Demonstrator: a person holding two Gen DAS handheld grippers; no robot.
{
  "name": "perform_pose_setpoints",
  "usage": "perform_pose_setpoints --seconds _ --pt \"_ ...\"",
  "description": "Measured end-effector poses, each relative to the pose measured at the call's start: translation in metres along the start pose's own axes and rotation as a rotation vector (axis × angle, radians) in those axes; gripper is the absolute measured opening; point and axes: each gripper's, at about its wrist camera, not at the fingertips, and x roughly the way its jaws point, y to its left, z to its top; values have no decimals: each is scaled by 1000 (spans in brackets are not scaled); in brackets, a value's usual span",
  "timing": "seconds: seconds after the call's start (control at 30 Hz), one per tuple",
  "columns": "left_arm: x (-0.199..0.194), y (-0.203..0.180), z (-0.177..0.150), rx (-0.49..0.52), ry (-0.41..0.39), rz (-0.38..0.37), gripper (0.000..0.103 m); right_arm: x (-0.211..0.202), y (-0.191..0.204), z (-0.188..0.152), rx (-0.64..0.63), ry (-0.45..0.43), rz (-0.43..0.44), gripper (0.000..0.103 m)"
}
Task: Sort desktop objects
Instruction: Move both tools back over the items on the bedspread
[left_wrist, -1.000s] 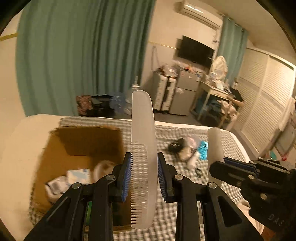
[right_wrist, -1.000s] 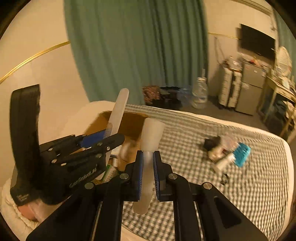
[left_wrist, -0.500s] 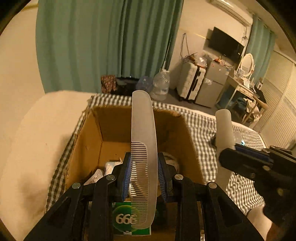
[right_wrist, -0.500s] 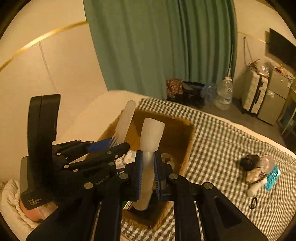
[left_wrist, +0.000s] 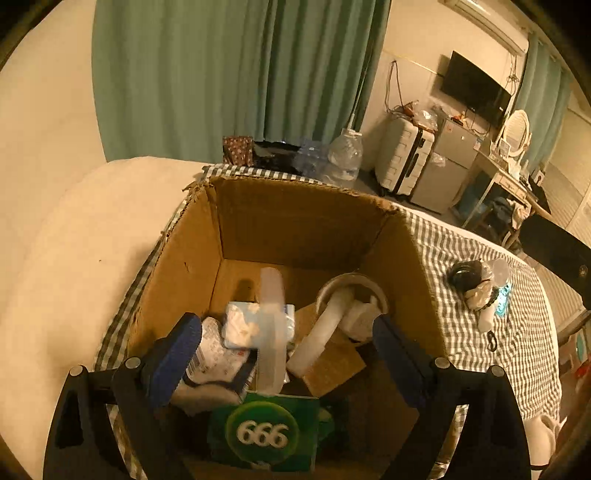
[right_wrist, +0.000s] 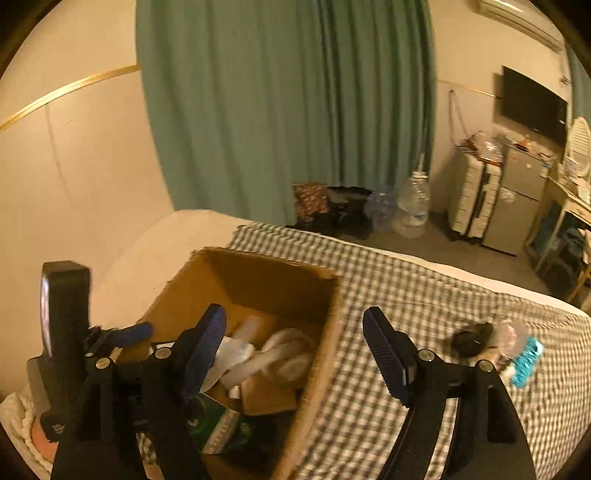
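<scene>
An open cardboard box (left_wrist: 291, 218) stands on the checked cloth, also in the right wrist view (right_wrist: 258, 280). Inside lie a translucent comb (left_wrist: 271, 325), a white tube (left_wrist: 319, 339), a tissue pack (left_wrist: 240, 325), a metal bowl (left_wrist: 369, 288) and a green "666" packet (left_wrist: 264, 432). My left gripper (left_wrist: 286, 350) is open and empty above the box. My right gripper (right_wrist: 295, 354) is open and empty over the box's right wall; the left gripper (right_wrist: 122, 332) shows at its left. A small pile of loose objects (left_wrist: 480, 288) lies on the cloth to the right, also in the right wrist view (right_wrist: 498, 347).
The checked cloth (right_wrist: 406, 295) covers a bed with a cream edge (left_wrist: 74, 258) to the left. Beyond it are a green curtain (left_wrist: 221, 74), water bottles (left_wrist: 343, 155), a suitcase (left_wrist: 402, 162) and a desk (left_wrist: 509, 181).
Both grippers have opened. The comb has left my left gripper and the white tube my right one; both now lie in the box. The views have moved closer over the box.
</scene>
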Motion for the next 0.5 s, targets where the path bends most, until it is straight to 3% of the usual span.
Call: perform_pose_setpoints --seconds 0.13,0.27,0.5 --pt "-19 -26 0 13 -22 -13 97 -24 -20 -7 21 -16 -66 77" --pt "-46 -64 -5 12 -77 -43 101 -56 -47 -17 46 -47 -147 89" --pt "-68 -134 -15 59 -140 -70 103 -108 -94 -37 76 -108 -256 97"
